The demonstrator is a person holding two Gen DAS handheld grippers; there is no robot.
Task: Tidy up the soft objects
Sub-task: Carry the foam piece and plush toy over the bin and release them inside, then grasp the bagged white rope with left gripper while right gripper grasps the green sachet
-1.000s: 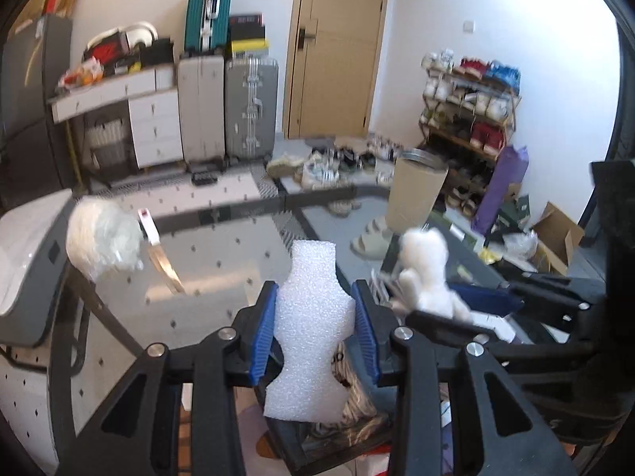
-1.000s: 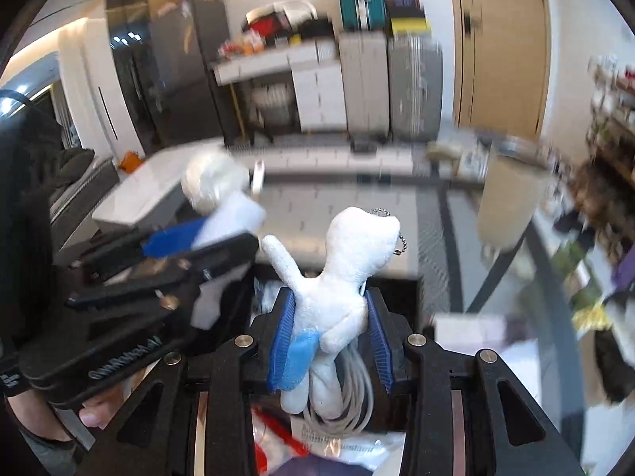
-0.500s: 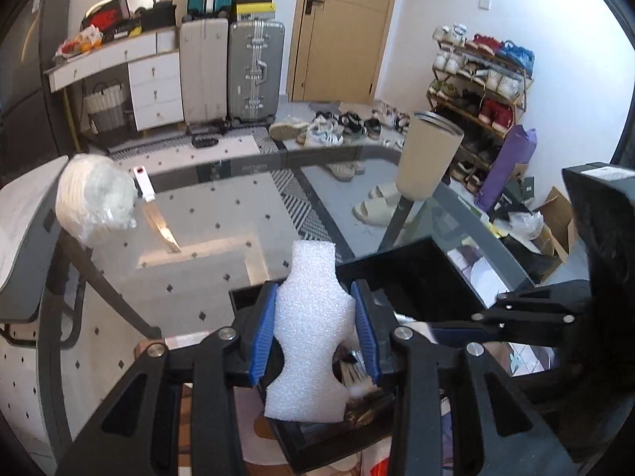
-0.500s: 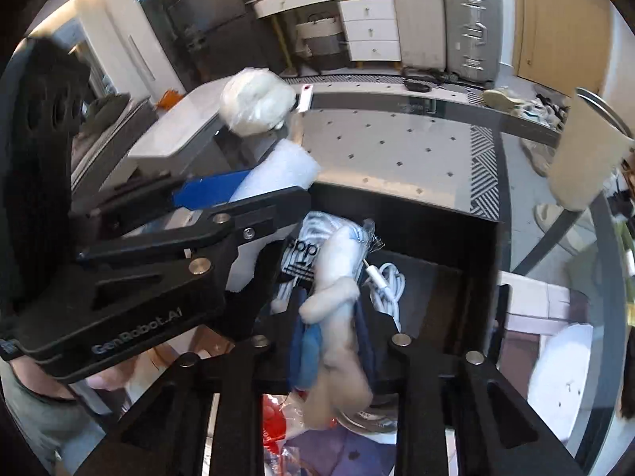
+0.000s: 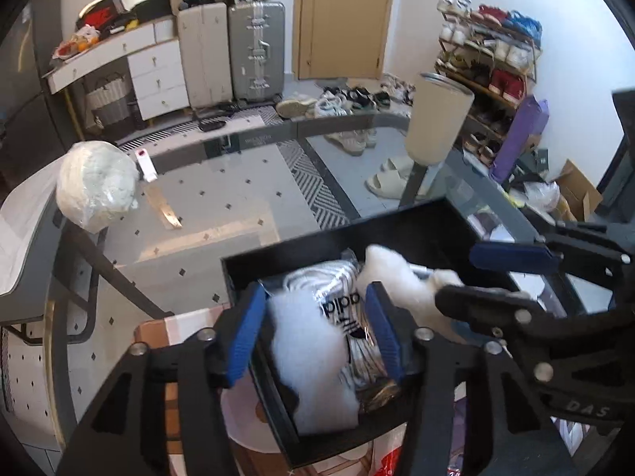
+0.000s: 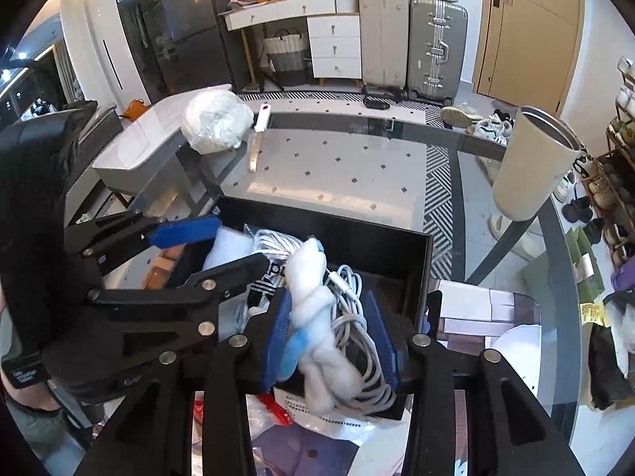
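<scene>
A black open box [image 5: 412, 226] [image 6: 357, 234] stands on the glass table. In the left wrist view my left gripper [image 5: 317, 333] is open over the box, and the white foam piece [image 5: 309, 353] lies loose between its jaws inside the box, beside a bagged striped garment [image 5: 341, 297]. In the right wrist view my right gripper [image 6: 329, 341] is open, and the white plush toy [image 6: 313, 309] with a blue patch lies in the box on a coiled white cable [image 6: 357, 317]. The plush [image 5: 401, 281] also shows in the left wrist view.
A wrapped white bundle [image 5: 95, 184] [image 6: 218, 121] sits at the table's far left by a small white stick [image 6: 262, 117]. A beige tumbler [image 5: 436, 123] [image 6: 532, 166] stands at the far right. Bags and papers [image 6: 317, 432] lie under the box's near edge.
Both grippers came down into the black box and opened. The foam piece and the plush toy were let go and now lie inside it.
</scene>
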